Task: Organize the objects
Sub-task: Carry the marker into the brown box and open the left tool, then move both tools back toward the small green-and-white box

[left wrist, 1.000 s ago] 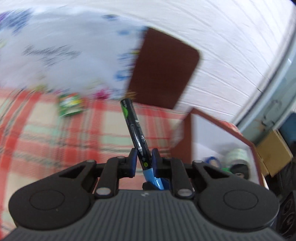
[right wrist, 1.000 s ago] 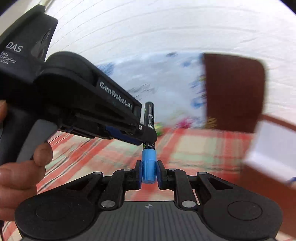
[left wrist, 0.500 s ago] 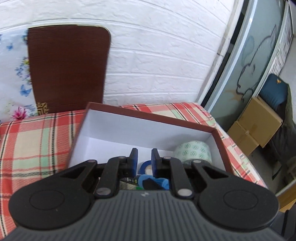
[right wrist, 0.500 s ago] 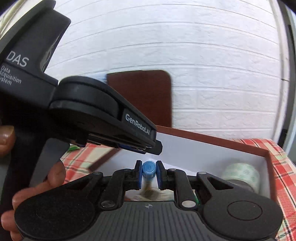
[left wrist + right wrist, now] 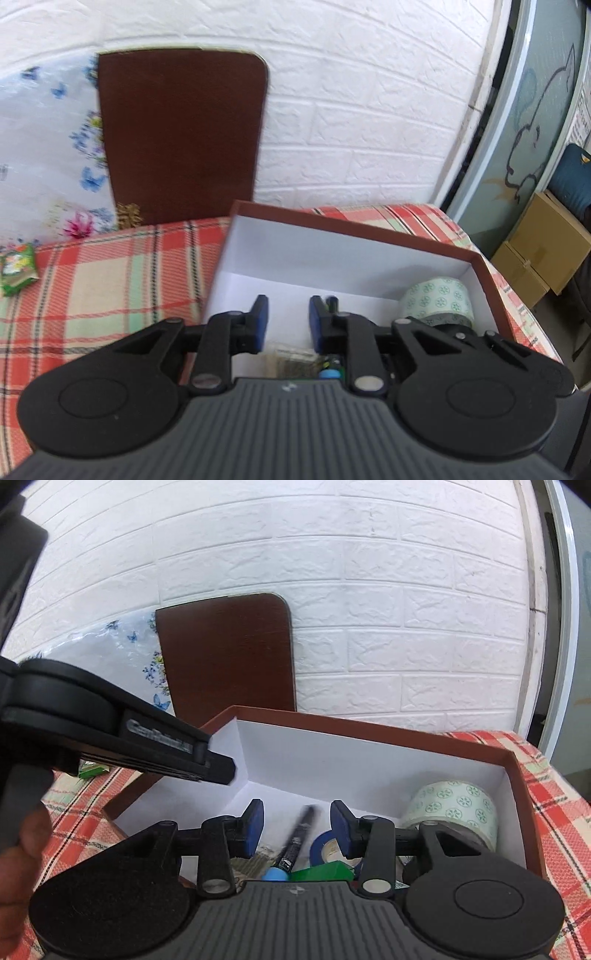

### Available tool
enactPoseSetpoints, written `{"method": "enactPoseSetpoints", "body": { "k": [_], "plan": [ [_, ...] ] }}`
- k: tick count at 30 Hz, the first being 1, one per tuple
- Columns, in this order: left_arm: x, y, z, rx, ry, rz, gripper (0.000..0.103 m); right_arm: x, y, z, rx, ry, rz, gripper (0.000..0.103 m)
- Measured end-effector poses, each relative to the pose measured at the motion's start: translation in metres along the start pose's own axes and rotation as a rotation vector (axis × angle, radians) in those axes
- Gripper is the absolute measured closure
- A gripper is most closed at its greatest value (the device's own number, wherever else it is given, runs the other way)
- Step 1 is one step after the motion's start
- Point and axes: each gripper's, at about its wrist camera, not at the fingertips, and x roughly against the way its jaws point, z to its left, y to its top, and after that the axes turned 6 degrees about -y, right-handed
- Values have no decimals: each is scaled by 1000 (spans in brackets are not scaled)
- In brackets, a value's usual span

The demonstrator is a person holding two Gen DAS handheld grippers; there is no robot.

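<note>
While both sets of jaws open over the box, the marker lies loose inside.
Left gripper and right gripper grip nothing; tape sits in the box's right corner.

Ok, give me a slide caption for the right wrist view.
Right claw opening, black marker dropping free into the box beside patterned tape.

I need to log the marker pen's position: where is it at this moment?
In the right wrist view, the black marker pen is inside the brown box, between the right gripper's opening jaws, left of the blue tape roll.
</note>
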Motion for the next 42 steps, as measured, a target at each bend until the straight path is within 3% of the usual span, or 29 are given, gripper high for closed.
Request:
{"method": "enactPoseSetpoints", "body": {
  "k": [9, 20, 26, 34, 35, 38, 42],
  "plan": [
    [50, -9, 55, 38, 86, -76, 71, 37, 20, 41, 90, 12, -51, 63],
    [92, -46, 156, 124, 257, -93, 67, 26, 32, 150, 275, 96, -40, 63],
    [97, -69, 214, 180, 352, -72, 67, 8, 22, 198, 348, 142, 1, 62],
    [86, -110, 294, 291, 492, -44, 63, -42, 6, 248, 402, 183, 127, 61],
    [84, -116, 303, 311, 504, -44, 62, -50, 6, 252, 390, 193, 143, 58],
    [84, -137, 304, 247, 543, -155, 53, -74, 6, 262, 337, 220, 165, 48],
    [89, -139, 305, 251, 525, -197, 49, -106, 11, 288, 343, 248, 110, 24]
  ]
}}
